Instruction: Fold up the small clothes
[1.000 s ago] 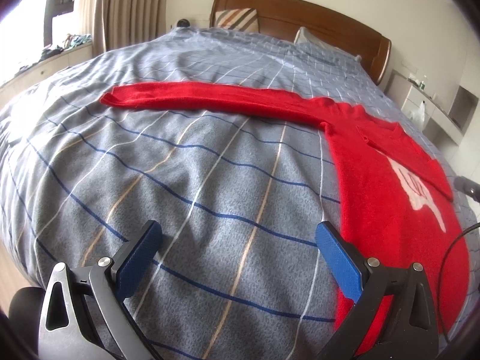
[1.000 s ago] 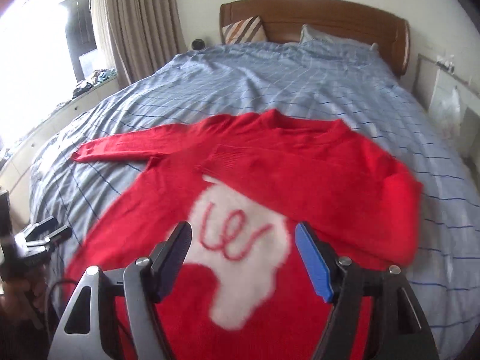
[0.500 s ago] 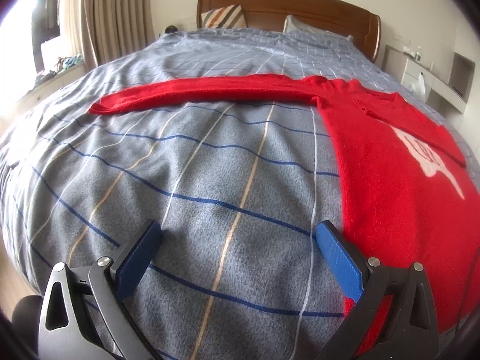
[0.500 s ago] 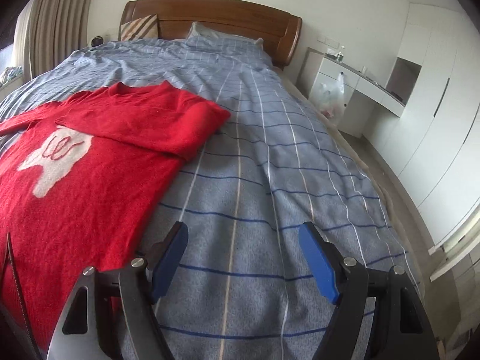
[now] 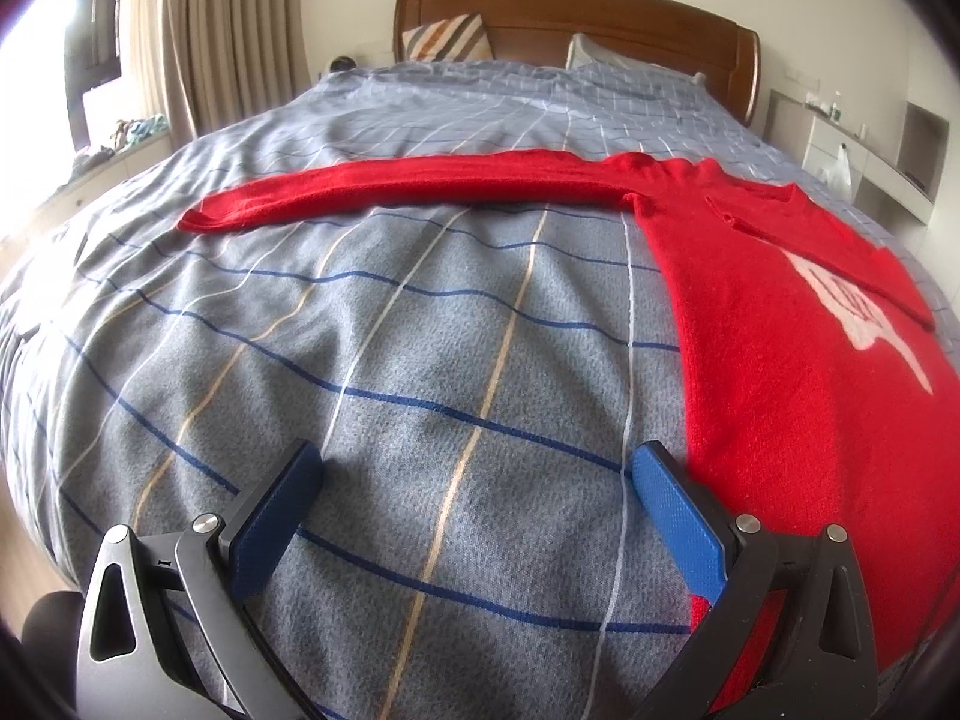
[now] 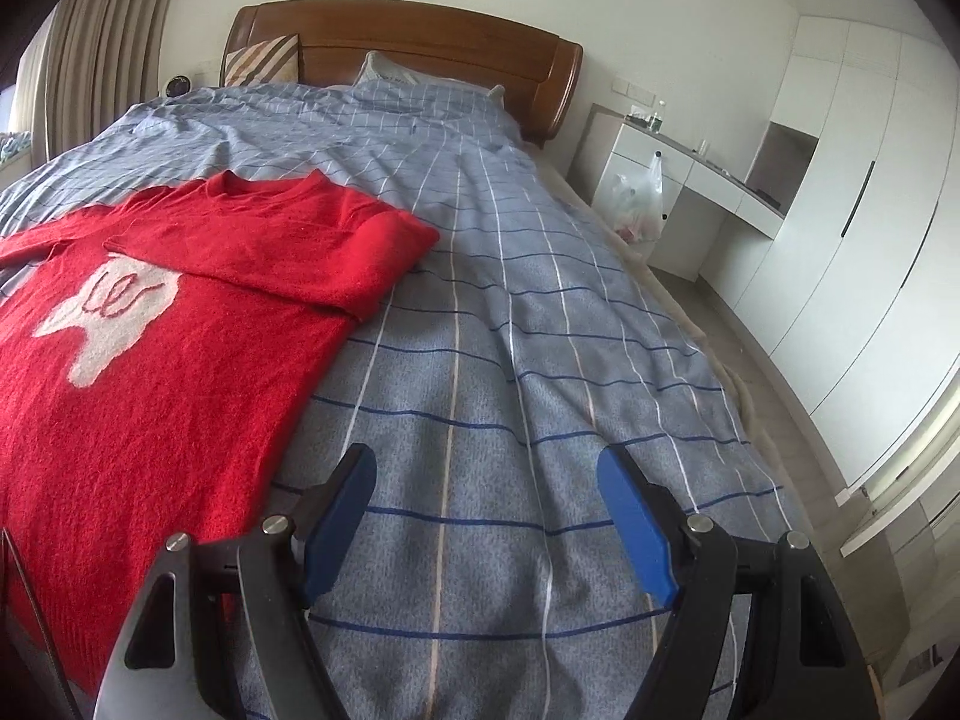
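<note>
- On the red sweater (image 6: 156, 372) I see a white patch (image 6: 108, 312) on the chest with a looping red squiggle stitched into it; it reads roughly like a "W", but I cannot make out a definite word or brand.
- My left gripper (image 5: 474, 480) has its blue pads spread wide apart and nothing between them. It hovers over bare bedspread, its right pad (image 5: 675, 519) just beside the sweater's near left edge.
- My right gripper (image 6: 486, 483) is likewise spread wide and holds nothing. It hangs over bare bedspread just right of the sweater's hem.
- The sweater lies flat, front up, on the bedspread (image 6: 540, 312), neck toward the headboard. One sleeve (image 5: 390, 189) stretches straight out to the left. The other sleeve (image 6: 288, 258) is folded across the chest, covering the top of the white patch.
- The bedspread is grey-blue with a grid of dark blue, white and tan lines.
- At the far end stands a brown wooden headboard (image 6: 420, 54) with a striped cushion (image 6: 264, 60) and a pillow (image 6: 390, 72) against it.
- Beige curtains (image 5: 210, 42) hang at far left by a bright window.
- To the right are white wardrobes (image 6: 852, 192) and a white desk (image 6: 690, 180), with a plastic bag (image 6: 639, 204) hanging at its front.
</note>
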`<state>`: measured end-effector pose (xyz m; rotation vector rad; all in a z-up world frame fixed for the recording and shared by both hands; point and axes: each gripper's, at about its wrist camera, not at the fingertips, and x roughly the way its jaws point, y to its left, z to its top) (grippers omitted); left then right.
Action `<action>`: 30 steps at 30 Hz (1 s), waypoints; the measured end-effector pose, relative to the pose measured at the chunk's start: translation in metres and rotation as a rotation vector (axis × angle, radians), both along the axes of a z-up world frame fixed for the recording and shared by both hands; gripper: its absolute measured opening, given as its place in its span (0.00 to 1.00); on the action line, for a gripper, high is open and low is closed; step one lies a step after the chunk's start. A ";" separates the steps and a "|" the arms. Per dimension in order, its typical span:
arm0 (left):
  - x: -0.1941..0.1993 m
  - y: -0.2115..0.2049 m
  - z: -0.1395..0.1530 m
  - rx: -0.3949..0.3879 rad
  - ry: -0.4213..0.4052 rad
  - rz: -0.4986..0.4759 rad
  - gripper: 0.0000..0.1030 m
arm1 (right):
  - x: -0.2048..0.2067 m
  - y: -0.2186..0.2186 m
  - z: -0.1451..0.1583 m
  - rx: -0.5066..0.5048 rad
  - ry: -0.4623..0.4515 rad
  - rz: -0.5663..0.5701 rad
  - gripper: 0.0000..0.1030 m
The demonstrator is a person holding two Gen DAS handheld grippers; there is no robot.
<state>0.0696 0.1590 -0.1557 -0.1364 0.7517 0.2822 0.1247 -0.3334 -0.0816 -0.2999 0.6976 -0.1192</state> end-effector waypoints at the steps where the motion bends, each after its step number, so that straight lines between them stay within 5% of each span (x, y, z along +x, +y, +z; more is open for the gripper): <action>1: 0.000 0.000 0.000 0.000 0.000 0.000 1.00 | 0.000 0.001 0.002 -0.004 -0.003 0.000 0.74; 30: 0.001 0.001 0.000 -0.001 0.001 0.000 1.00 | -0.012 0.033 0.056 -0.134 -0.016 0.005 0.74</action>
